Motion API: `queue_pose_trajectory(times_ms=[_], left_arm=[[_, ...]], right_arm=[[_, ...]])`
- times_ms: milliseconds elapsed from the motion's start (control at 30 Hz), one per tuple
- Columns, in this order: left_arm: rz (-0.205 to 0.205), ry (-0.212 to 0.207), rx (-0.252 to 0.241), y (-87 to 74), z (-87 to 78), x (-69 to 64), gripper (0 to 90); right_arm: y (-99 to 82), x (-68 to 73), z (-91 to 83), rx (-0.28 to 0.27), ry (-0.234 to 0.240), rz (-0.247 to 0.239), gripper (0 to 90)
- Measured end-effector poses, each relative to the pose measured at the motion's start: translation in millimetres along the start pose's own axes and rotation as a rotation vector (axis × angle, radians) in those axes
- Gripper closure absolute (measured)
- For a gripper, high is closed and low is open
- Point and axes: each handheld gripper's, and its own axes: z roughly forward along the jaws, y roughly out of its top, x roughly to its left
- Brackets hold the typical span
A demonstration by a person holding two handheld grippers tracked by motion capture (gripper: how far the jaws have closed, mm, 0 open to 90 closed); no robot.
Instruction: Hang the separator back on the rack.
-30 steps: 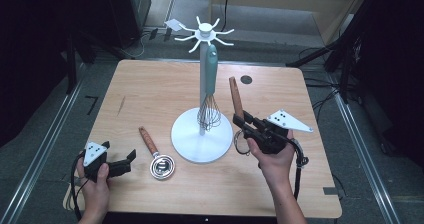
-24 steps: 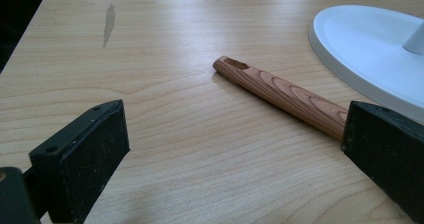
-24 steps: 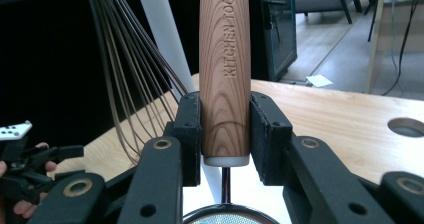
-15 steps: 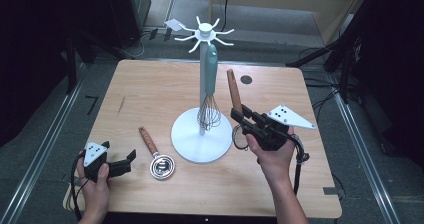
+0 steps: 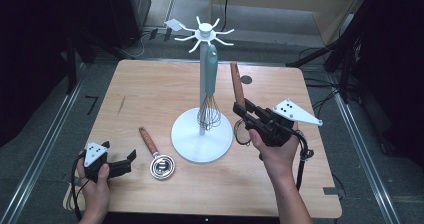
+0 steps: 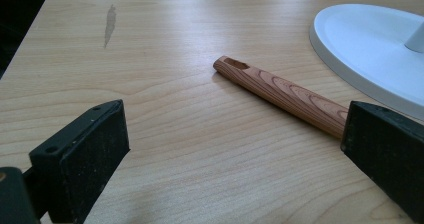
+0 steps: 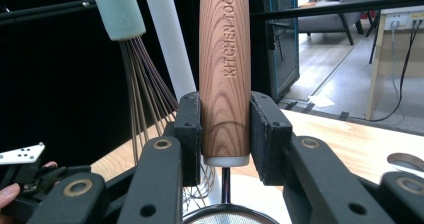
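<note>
A white utensil stand [image 5: 202, 140] rises mid-table, and a teal-handled whisk [image 5: 210, 84] hangs from its hooked top. To the stand's right my right gripper [image 5: 241, 108] is shut on a wooden-handled strainer [image 5: 235, 81], handle pointing up. In the right gripper view the handle [image 7: 225, 59], stamped "KITCHEN TOOL", sits clamped between the jaws of the gripper [image 7: 225, 126], the mesh ring [image 7: 225, 216] below, the whisk [image 7: 145, 94] beside it. My left gripper [image 5: 127, 163] rests open at the front left. A second wooden-handled utensil [image 5: 155, 155] lies beyond it, its handle [image 6: 280, 94] ahead of the gripper [image 6: 235, 149].
The stand's round base [image 6: 370, 49] lies close to the right of the left gripper's jaws. A dark round mark [image 5: 246, 79] sits on the table behind the stand. Dark floor, rails and cables surround the table [image 5: 150, 94].
My right gripper has risen a little with the strainer, and its handle now stands more upright near the whisk. The left gripper has stayed put.
</note>
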Motion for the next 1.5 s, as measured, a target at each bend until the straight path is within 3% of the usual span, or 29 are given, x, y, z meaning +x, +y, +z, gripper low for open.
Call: queue_pose_trajectory(times_ms=[1000, 1500], left_arm=[[0.007, 0.005, -0.004, -0.2, -0.1, -1.1, 0.0], [0.005, 0.004, -0.008, -0.4, 0.1, -0.8, 0.0]], right_arm=[[24.5, 12.2, -5.0, -0.130, 0.024, -0.014, 70.1], [32.8, 18.3, -7.8, -0.171, 0.040, -0.023, 70.1]])
